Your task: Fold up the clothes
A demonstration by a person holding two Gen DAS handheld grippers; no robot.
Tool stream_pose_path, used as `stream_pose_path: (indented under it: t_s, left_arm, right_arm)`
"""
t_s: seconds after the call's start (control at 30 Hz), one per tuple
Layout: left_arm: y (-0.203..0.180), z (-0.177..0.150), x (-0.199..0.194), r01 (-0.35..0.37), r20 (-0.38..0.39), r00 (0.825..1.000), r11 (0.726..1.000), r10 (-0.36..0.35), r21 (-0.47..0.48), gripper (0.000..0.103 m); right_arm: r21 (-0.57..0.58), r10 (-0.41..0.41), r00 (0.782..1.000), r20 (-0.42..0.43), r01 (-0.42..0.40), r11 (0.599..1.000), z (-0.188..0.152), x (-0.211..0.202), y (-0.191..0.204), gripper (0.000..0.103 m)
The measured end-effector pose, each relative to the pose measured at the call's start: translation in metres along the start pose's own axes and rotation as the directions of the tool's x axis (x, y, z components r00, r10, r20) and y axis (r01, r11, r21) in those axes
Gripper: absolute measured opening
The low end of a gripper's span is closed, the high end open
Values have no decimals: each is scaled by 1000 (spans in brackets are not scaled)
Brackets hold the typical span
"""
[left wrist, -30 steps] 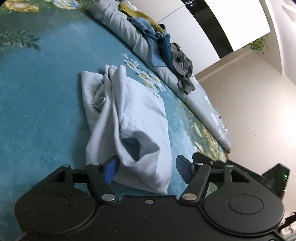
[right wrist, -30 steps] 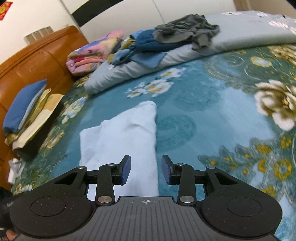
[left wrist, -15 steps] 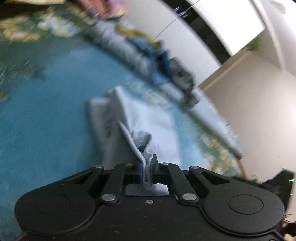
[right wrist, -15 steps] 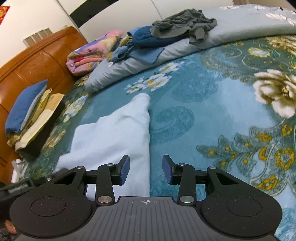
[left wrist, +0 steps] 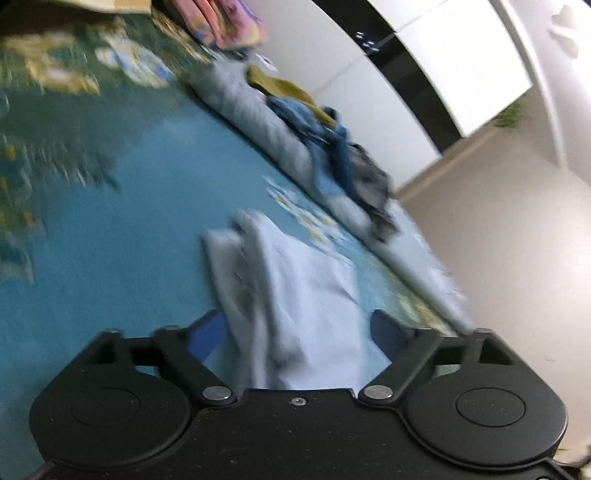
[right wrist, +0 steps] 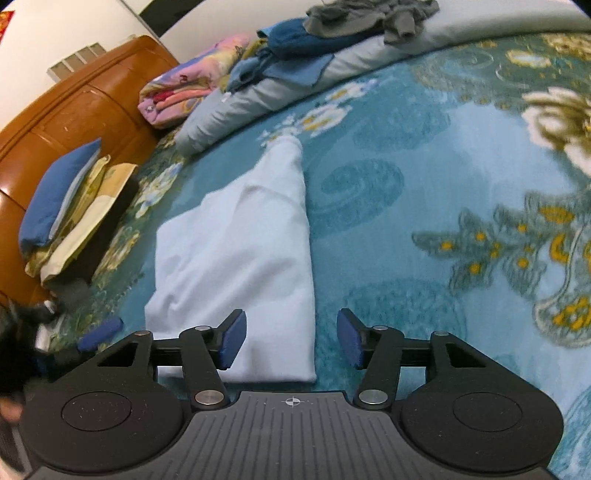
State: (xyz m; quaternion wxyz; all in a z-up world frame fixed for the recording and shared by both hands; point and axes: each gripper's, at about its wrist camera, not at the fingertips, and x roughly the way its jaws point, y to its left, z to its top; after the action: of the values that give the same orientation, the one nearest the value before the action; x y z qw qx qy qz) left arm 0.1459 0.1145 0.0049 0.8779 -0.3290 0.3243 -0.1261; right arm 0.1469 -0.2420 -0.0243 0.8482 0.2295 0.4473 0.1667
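Even, soft indoor lighting with no hard shadows. Left wrist view: strong motion blur smears the floral bedspread (left wrist: 92,206) and pale garment (left wrist: 303,295). Right wrist view: mostly sharp, mild blur at right and lower-left edges. Fisheye distortion curves both frames' peripheries.

Open teal bedspread (right wrist: 424,155) right of the folded pale garment (right wrist: 240,251); free passage there. Far edge blocked by a rolled grey quilt (right wrist: 266,103) carrying heaped clothes (right wrist: 332,33). Left side hemmed in by stacked pillows (right wrist: 70,214) against the wooden headboard (right wrist: 74,107). Narrow bare strip between garment and pillows.
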Motion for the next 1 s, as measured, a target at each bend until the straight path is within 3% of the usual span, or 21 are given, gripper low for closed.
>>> stream_pose_path:
  t_s: [0.2,0.37,0.43,0.47,0.5,0.53,0.6,0.63,0.7,0.8,0.9,1.0]
  left_arm:
    - [3,32,67,-159,-43,986,983,163,89,87]
    - [18,36,94,-130,-107,985,989,138,73,87]
    - [21,35,96,-122,-97,987,990,128,65,87]
    - [21,34,97,-115,-92,989,992,120,57,86]
    - [22,34,99,-112,-87,990,993,115,46,82]
    - [21,33,100,-117,-81,989,992,120,42,75]
    - [19,30,102,-129,-79,988,991,132,38,26]
    - [18,29,104,-126,-83,988,992,128,27,16]
    - [13,25,101,-120,-65,991,993,120,5,8]
    - [5,16,90,-89,-44,995,994,86,-56,6]
    - [-5,-2,78,-48,-62,997,996,43,-78,6]
    - [-7,-12,76,-59,-60,997,996,55,-68,6]
  right_arm:
    - [39,33,999,-33,-32,999,-14,15,1,53]
    - [42,47,999,-16,-46,998,-20,14,0,52]
    - [63,59,998,-12,-58,996,-20,13,-4,40]
    - [72,52,999,-6,-52,996,-20,12,-6,28]
    - [82,43,999,-3,-42,996,-19,12,-8,15]
    - [93,39,999,0,-39,995,-19,12,-10,10]
    - [118,64,998,12,-65,991,-19,10,-16,7]
    - [128,76,997,16,-77,989,-18,8,-19,6]
    - [122,90,996,23,-92,988,-10,4,-22,5]
    - [77,83,996,44,-86,993,12,-9,-30,4]
    - [-1,17,998,63,-17,1000,48,-21,-44,4]
    - [-35,-23,998,53,25,999,75,-27,-58,4]
